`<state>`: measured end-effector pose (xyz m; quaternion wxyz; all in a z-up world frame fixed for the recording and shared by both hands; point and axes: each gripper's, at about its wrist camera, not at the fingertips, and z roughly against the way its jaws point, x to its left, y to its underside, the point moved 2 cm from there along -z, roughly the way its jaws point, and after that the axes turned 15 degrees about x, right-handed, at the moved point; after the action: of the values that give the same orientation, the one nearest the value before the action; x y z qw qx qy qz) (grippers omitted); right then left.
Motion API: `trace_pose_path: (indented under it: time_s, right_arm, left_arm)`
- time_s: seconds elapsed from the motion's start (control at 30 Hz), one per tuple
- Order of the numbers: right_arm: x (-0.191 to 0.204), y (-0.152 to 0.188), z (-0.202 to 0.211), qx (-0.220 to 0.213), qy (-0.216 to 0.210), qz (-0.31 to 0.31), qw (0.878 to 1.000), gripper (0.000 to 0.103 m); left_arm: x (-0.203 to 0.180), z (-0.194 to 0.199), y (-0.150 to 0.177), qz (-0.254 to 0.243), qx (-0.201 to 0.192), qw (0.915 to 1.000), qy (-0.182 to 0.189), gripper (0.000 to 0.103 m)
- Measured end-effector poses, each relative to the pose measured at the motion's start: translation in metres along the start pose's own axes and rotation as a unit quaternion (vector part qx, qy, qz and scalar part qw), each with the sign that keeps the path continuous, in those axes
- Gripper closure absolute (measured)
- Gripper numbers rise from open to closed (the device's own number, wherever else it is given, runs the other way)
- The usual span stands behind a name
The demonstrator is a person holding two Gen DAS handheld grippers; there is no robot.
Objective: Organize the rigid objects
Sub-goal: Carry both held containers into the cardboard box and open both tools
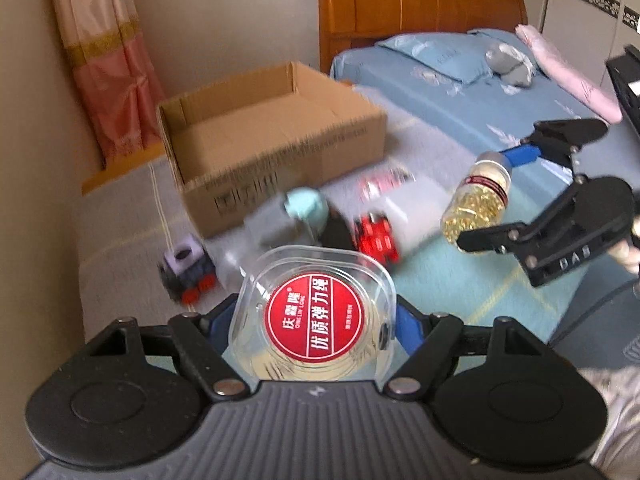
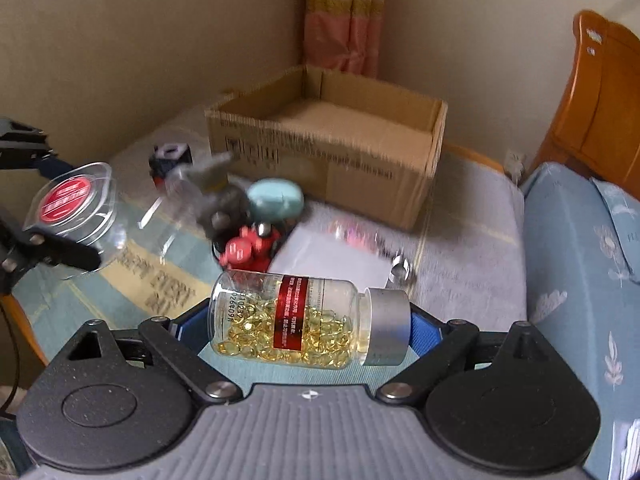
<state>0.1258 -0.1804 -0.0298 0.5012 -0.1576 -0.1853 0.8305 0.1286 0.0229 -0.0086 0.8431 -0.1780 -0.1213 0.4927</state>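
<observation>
My left gripper (image 1: 316, 324) is shut on a clear plastic case with a round red label (image 1: 316, 316); the case also shows in the right wrist view (image 2: 72, 208). My right gripper (image 2: 310, 324) is shut on a clear pill bottle of yellow capsules (image 2: 304, 324), lying sideways, silver cap to the right. The bottle also shows in the left wrist view (image 1: 478, 200). Both are held above the surface. An open cardboard box (image 1: 276, 136) (image 2: 328, 148) stands beyond, and looks empty where I can see in.
A heap of small items lies before the box: a red toy (image 1: 374, 236), a teal oval thing (image 2: 276, 198), a purple block toy (image 1: 186, 264), a white sheet (image 2: 336, 264), a small metal ring (image 2: 400, 270). A blue-sheeted bed (image 1: 460, 92) with wooden headboard is at right.
</observation>
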Motion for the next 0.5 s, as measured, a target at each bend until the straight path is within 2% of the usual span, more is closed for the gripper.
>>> trace_pose_path:
  time_s: [0.23, 0.5]
  right_arm:
    - [-0.013, -0.037, 0.014, -0.044, -0.001, 0.007, 0.999, 0.006]
    - [-0.036, -0.085, 0.013, -0.070, 0.001, 0.000, 0.998, 0.006]
  left_arm:
    - [0.024, 0.002, -0.061, 0.014, -0.020, 0.9995, -0.022, 0.026]
    - [0.064, -0.022, -0.133, 0.030, -0.019, 0.9982, -0.047, 0.026]
